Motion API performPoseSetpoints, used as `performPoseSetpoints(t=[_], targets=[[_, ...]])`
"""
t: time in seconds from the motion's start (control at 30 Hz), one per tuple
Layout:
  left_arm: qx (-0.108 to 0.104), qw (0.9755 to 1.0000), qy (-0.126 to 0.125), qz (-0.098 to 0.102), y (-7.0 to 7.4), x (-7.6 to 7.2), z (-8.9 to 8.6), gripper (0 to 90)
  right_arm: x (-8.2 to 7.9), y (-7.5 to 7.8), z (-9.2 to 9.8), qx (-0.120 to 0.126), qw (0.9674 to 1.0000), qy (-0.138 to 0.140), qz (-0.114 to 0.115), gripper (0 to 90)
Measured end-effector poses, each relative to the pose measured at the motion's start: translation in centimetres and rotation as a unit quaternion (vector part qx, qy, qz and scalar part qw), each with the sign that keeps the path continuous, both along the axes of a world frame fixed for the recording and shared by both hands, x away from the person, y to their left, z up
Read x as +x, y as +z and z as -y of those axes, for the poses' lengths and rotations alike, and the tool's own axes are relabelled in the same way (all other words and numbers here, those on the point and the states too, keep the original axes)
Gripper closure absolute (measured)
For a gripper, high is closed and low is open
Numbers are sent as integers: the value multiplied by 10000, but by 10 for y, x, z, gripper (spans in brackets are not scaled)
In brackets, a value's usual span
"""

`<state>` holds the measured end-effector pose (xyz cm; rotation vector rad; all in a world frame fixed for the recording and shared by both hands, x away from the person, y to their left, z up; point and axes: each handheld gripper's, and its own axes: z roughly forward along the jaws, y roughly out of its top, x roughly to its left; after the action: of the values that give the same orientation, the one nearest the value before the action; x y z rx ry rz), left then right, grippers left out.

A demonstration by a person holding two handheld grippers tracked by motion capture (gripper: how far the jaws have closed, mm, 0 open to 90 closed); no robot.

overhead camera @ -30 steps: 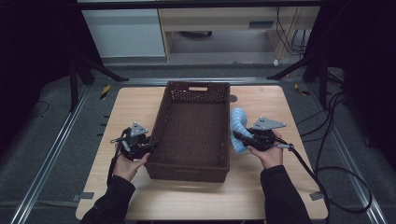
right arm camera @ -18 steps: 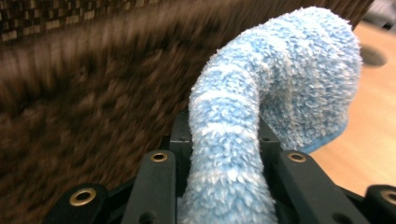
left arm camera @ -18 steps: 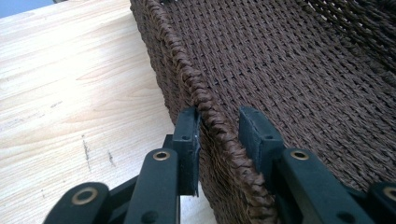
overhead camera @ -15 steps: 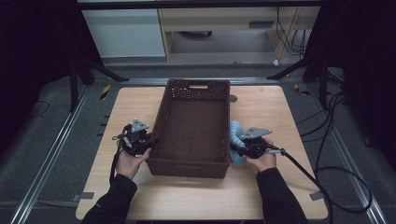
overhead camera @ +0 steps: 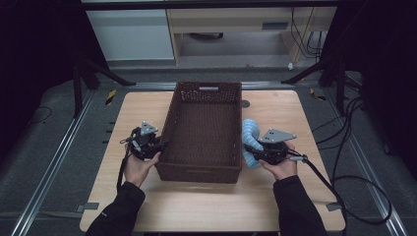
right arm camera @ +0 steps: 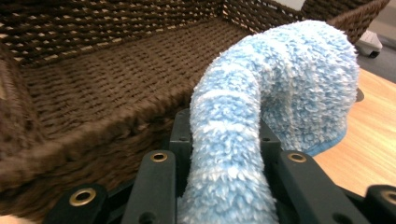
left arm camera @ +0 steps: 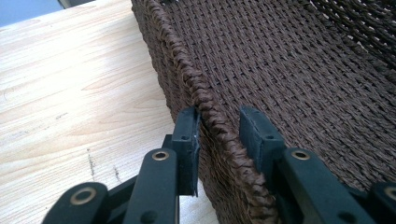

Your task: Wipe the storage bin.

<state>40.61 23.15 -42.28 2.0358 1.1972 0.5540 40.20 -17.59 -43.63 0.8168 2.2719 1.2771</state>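
a fluffy pale-blue sock (right arm camera: 261, 116), bent in an arch, is clamped in the right gripper (overhead camera: 259, 150) just beside the right wall of the dark woven basket (overhead camera: 204, 169), which holds nothing. the left gripper (left arm camera: 219, 135) straddles the braided left rim, one pad touching it, the other apart. pale wooden table (overhead camera: 295, 105), grey floor around

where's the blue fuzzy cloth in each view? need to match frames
High view: blue fuzzy cloth right of centre, against the outer right wall of the brown wicker basket, in front of the right gripper.
Left gripper view: not in it; the jaws straddle the basket's rim.
Right gripper view: centre, arching up from between the jaws, which are closed on it.
Shared landmark: the basket, with the wooden table under it.
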Motion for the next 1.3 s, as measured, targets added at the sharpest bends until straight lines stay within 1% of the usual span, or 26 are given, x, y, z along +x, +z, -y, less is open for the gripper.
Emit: performPoseSetpoints(t=[0.07,0.13,0.2,0.3,0.4,0.47,0.5,0.57,0.6,0.67,0.73,0.8,0.87,0.9,0.97,1.07,1.13,1.17,1.23,1.27,1.3], targets=[[6,10000,1,-9,0,1,0,678,-2,-3,-1,-84,10000,14,23,694],[9,10000,0,-5,0,1,0,677,-2,-9,-1,-89,9999,31,-51,694],[19,10000,-2,-2,0,1,0,677,-4,-16,-1,-139,9998,35,-152,695],[10,10000,-2,-6,0,1,0,677,-7,-32,-1,-212,9989,80,-404,695],[1,10000,5,-13,0,1,0,677,-9,-45,-4,-375,9975,121,-586,694],[-10,10000,13,-12,0,1,0,677,-9,-51,-4,-423,9968,129,-665,694],[-23,10000,23,-10,0,1,0,677,-9,-53,-4,-392,9967,127,-692,694],[-12,10000,17,-9,0,2,0,677,-9,-50,-3,-327,9969,133,-707,694],[1,10000,16,-14,0,3,0,677,-10,-46,-2,-289,9974,123,-652,694],[3,10000,38,-9,0,5,2,678,-12,-33,2,-103,9989,121,-445,694],[4,10000,58,2,0,8,3,678,-16,-17,5,45,9997,119,-191,694],[10,10000,78,-1,0,11,5,679,-21,-4,8,115,9999,127,0,694],[20,10000,90,-1,0,14,6,679,-23,2,9,126,9998,140,78,694],[10,10000,80,-3,0,15,6,678,-25,0,8,87,9998,148,77,695],[18,10000,63,-12,0,16,5,677,-25,-4,6,25,9999,168,29,695],[88,10000,25,12,1,16,6,670,-25,-16,5,-98,9997,183,-135,695],[177,9998,50,55,1,15,6,653,-25,-28,3,-189,9991,194,-312,695],[211,9997,75,65,1,15,7,633,-25,-35,1,-287,9985,214,-422,695],[267,9996,103,63,2,13,6,583,-26,-43,-1,-437,9974,208,-539,695],[283,9995,104,50,3,12,6,546,-27,-48,-2,-489,9967,207,-618,694],[258,9996,63,42,4,11,5,531,-28,-50,-3,-492,9965,208,-640,694]])
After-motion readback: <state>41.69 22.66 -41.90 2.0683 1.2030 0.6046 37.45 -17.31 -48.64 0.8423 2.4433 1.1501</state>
